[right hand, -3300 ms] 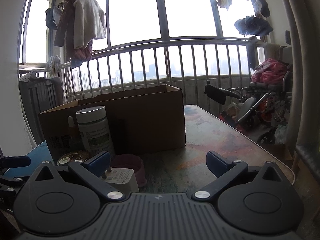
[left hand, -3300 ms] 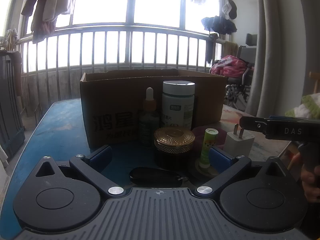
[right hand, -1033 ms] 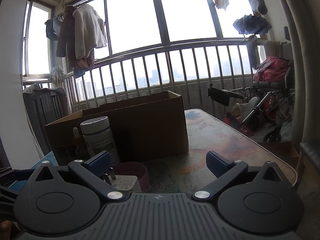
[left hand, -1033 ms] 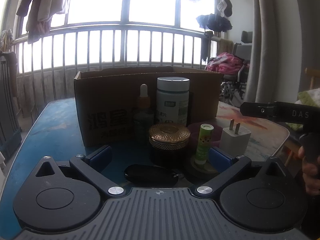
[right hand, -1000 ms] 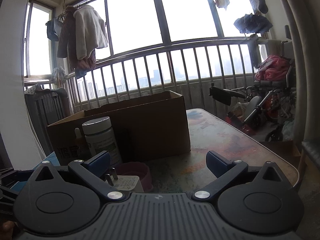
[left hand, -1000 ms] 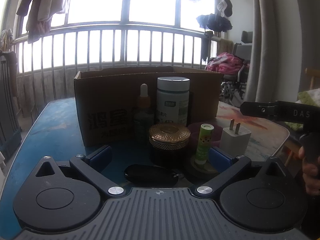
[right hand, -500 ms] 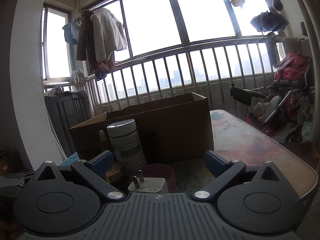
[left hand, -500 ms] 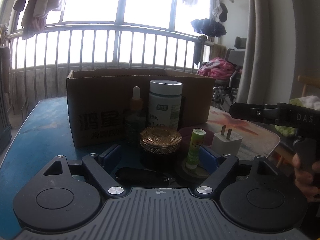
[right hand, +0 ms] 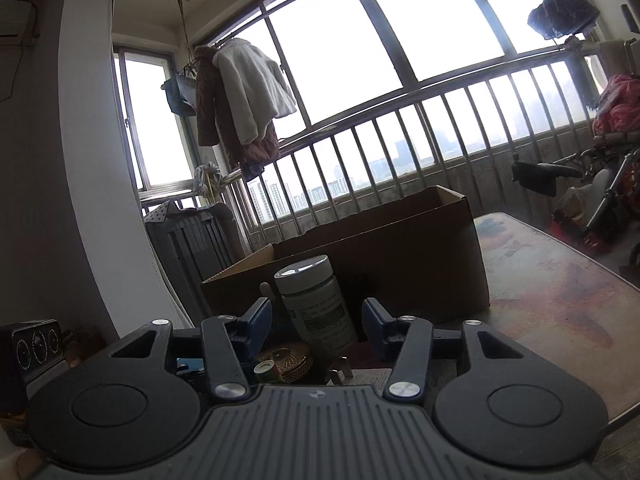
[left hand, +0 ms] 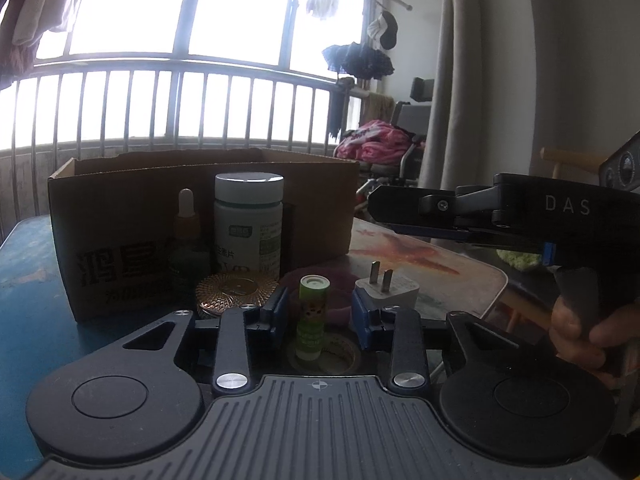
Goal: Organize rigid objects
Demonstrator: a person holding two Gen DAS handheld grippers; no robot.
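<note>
Up close, the left gripper point(left hand: 316, 312) has its jaws closing with the green glue stick point(left hand: 311, 322) between them, pads not visibly touching; the right gripper point(right hand: 316, 326) is closing too, framing the white bottle point(right hand: 316, 302), contact unclear; both items stand near the desk's point(left hand: 440, 264) front edge, before the cardboard box point(left hand: 120, 216); the charger point(right hand: 340, 374) is largely hidden

In the right wrist view the gripper body hides the charger point(right hand: 340, 376) and green tube point(right hand: 266, 370) below their tops at 6 o'clock, the bottle point(right hand: 316, 304) covers most of the dropper point(right hand: 265, 289), and the box's point(left hand: 120, 264) print is partly blocked.
</note>
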